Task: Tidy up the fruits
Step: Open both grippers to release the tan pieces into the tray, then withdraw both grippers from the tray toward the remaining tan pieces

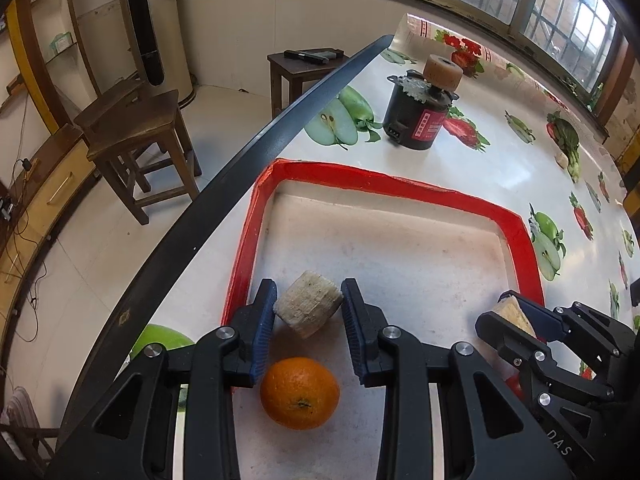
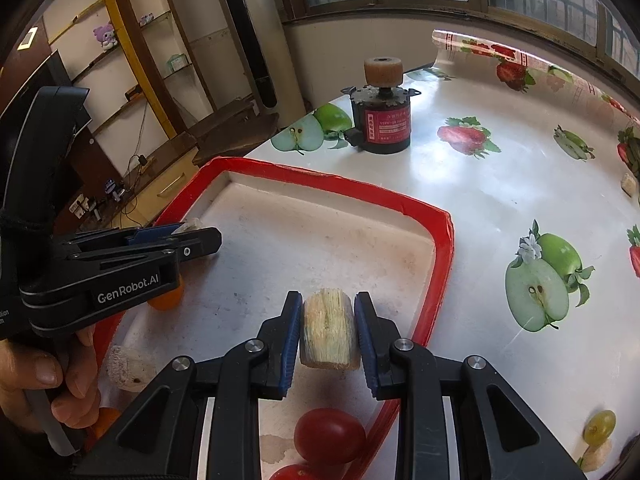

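A fruit-print tablecloth (image 2: 500, 184) is covering the table by the windows, with a small black motor (image 2: 380, 120) standing past a red-rimmed white tray (image 1: 376, 182). Over the tray, the left gripper (image 1: 308, 314) is pinching a pale sugarcane chunk (image 1: 308, 308) above an orange (image 1: 300, 392), and the right gripper (image 2: 328, 332) is squeezing a second sugarcane piece (image 2: 329, 330). Cherry tomatoes (image 2: 330, 434) are lying in the tray's near corner, and a green grape (image 2: 599, 426) is sitting outside on the cloth.

Glossy fruit-print tablecloth (image 2: 480, 184), matt scuffed tray (image 1: 400, 248) — rough fibrous chunk (image 2: 329, 334) between ribbed blue rubber-like jaws.
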`<state>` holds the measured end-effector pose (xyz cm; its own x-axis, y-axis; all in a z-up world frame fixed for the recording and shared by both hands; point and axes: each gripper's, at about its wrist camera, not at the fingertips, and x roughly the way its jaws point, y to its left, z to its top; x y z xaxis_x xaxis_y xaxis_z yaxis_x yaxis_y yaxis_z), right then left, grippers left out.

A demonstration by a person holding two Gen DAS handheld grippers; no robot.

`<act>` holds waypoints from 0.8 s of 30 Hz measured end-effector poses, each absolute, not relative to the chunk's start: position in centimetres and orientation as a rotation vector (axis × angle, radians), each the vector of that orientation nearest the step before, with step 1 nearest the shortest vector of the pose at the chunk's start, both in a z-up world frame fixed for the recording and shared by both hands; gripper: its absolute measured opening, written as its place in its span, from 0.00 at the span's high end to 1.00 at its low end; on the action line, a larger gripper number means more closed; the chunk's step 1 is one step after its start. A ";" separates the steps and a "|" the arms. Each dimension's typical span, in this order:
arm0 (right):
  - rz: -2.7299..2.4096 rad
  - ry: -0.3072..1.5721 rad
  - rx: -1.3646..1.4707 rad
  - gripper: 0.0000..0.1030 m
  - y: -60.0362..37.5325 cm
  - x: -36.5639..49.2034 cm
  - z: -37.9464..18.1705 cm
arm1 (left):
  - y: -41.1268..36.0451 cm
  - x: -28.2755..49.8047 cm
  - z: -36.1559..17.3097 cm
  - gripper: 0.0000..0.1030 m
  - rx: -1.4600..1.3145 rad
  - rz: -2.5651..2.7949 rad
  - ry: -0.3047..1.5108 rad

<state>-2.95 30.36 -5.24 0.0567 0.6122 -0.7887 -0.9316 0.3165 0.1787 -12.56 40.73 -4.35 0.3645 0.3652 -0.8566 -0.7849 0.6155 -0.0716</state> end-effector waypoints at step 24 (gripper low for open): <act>1.220 0.856 -0.331 0.64 23.1 -3.0 -1.0 | 34.4 -13.7 -0.7 0.56 -0.524 0.732 0.842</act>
<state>-3.04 23.08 -1.05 0.0887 0.6820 -0.7259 -0.9146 0.3444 0.2118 -13.70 34.41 -0.67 0.4525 0.3666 -0.8129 -0.7544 0.6435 -0.1297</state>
